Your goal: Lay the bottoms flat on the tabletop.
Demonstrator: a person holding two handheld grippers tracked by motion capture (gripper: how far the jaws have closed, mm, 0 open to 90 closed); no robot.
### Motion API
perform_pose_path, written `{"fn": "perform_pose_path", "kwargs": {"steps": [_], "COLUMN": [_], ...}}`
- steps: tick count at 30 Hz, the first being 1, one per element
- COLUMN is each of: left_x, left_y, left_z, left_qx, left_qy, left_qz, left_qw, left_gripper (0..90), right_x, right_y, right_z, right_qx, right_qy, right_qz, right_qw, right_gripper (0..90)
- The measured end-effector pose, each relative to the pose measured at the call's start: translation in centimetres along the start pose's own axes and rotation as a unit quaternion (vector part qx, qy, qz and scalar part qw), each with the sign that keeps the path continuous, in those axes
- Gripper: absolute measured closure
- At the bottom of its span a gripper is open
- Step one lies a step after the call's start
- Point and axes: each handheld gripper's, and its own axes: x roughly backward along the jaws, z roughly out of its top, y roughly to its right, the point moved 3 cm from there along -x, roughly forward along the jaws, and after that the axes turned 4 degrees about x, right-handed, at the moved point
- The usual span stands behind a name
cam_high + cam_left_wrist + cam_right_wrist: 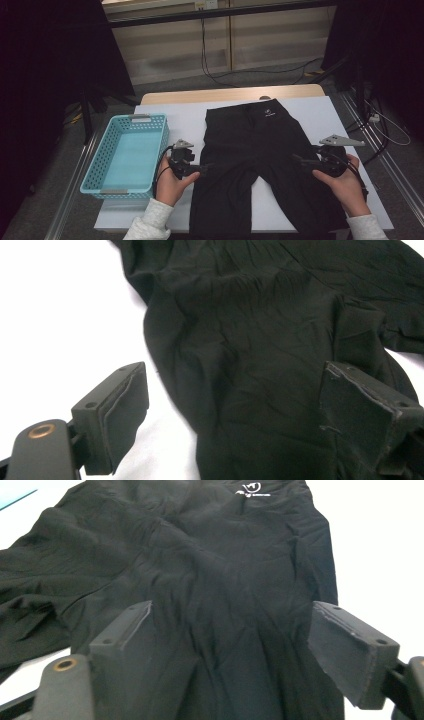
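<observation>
At the frame's centre, the black shorts [260,160] lie spread flat on the white table [180,115], unfolded; the left gripper [204,169] and right gripper [298,160] gape wide, holding nothing, and the turquoise basket [95,170] waits empty.

A turquoise perforated basket [125,155] is set on the left part of the counter [320,112], which is covered by a white sheet, with bare wood left showing along its far edge. Grey handles are seen at the basket's near and far rims. Black cables [215,75] are draped down the pale wall panel and trailed across the grey floor [260,77] behind the counter.
</observation>
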Motion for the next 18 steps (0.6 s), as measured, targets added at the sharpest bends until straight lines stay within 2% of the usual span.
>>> {"fn": "perform_pose_path", "kwargs": {"steps": [4, 10, 18], "left_x": [-0.1, -0.3, -0.2], "left_y": [0.1, 0.3, 0.4], "left_z": [0.0, 0.1, 0.1], "left_qx": [-0.002, -0.003, -0.004], "left_qy": [0.002, 0.003, 0.001], "left_qz": [-0.001, -0.006, -0.006], "left_qw": [1.0000, 1.0000, 1.0000], "left_gripper": [12.9, 12.7, 12.8], "right_x": [0.0, -0.3, -1.1], "right_y": [-0.9, -3.6, -6.0], "right_z": [0.1, 0.3, 0.4], "right_qx": [-0.006, 0.033, 0.058], "right_qy": [-0.002, -0.009, -0.012], "right_qz": [0.011, 0.025, 0.047], "right_qw": [0.9999, 0.9991, 0.9972], "right_gripper": [16.2, 15.9, 15.3]}}
